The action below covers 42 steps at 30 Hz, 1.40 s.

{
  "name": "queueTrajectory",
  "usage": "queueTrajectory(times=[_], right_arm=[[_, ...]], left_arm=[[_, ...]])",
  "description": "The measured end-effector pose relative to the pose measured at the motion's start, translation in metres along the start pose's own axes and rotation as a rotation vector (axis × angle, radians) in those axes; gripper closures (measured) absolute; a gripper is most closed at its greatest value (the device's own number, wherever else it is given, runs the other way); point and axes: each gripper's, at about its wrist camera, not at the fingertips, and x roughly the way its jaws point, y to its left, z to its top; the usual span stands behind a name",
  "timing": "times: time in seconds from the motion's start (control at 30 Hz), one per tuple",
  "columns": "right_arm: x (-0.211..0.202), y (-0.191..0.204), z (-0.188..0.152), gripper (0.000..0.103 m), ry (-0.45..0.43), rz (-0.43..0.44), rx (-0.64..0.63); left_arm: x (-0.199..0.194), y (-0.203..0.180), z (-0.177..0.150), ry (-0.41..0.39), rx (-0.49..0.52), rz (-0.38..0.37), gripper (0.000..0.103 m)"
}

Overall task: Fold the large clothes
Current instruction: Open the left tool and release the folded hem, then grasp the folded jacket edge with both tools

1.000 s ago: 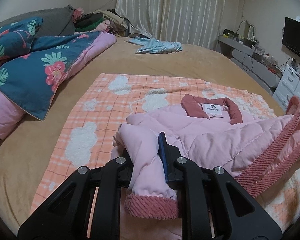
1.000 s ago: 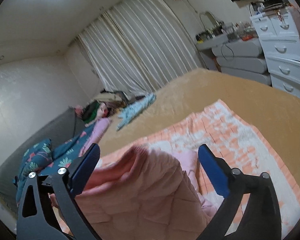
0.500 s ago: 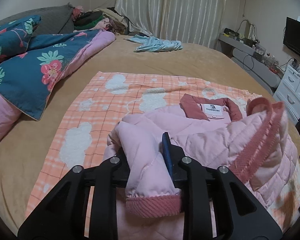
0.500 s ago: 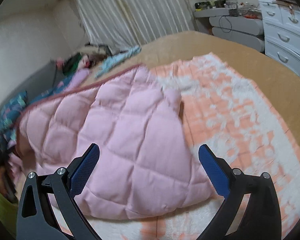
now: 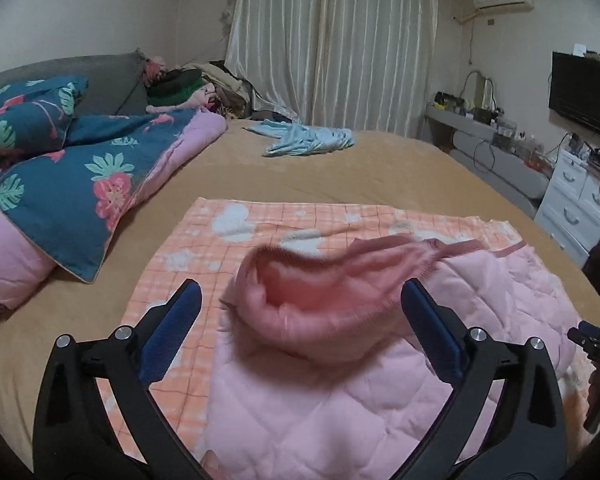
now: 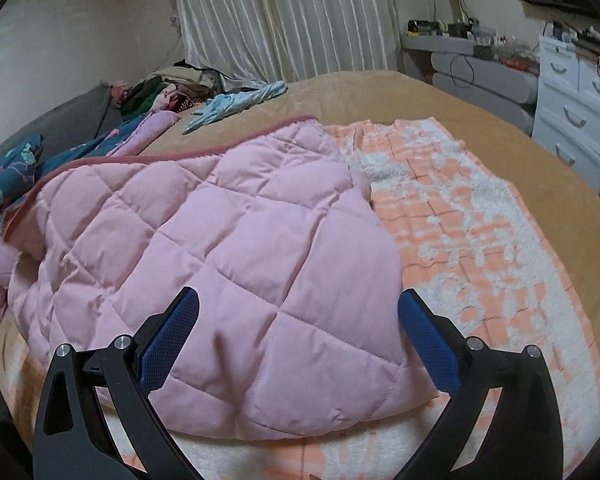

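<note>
Your bed (image 5: 340, 168) carries the orange checked blanket (image 5: 204, 232), and on that blanket lies the pink quilted jacket (image 6: 228, 248), folded over itself. Its long axis seems to run from the near right corner away toward the pillows, the ribbed hem (image 6: 204, 142) at the far end. The sleeve cuff (image 5: 320, 280) is blurred between your left gripper (image 5: 300, 320) pads, whose jaws are opening with nothing pressed. Your right gripper (image 6: 300, 332) stands apart, empty, over the near corner. The risk, as I judge it: the puffy sleeve springs loose and spoils the fold, or a pad snags the quilting.
</note>
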Motion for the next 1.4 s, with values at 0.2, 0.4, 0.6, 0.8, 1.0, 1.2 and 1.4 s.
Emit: queueTrajectory(times=[0.2,0.4,0.6,0.8,1.0,1.2,1.4], right_arm=[[-0.011,0.007,-0.001,0.004,-0.008,-0.034,-0.057],[0.006,0.004,-0.003,0.004,0.027,-0.059,-0.108],[0.036,-0.009,-0.006,0.004,0.091,-0.074,-0.082],[0.038,-0.005,-0.011,0.050,0.068,-0.087,-0.081],[0.018,0.001,0.009,0.077,-0.034,-0.113,-0.075],[0.030,0.002,0.040,0.079,-0.064,-0.153,-0.045],[0.062,-0.003,0.043,0.079,0.005,-0.203,-0.025]], left_arm=[[0.015,0.031,-0.032,0.088,-0.034,0.052,0.009],[0.040,0.067,-0.100,0.254,-0.187,-0.026,0.010],[0.059,0.078,-0.130,0.322,-0.371,-0.161,0.010],[0.053,0.034,-0.108,0.239,-0.184,-0.112,0.085],[0.044,0.013,-0.056,0.120,-0.110,-0.082,0.087],[0.065,0.002,-0.030,0.128,-0.075,-0.025,0.087],[0.102,0.001,-0.033,0.183,-0.039,0.022,0.087]])
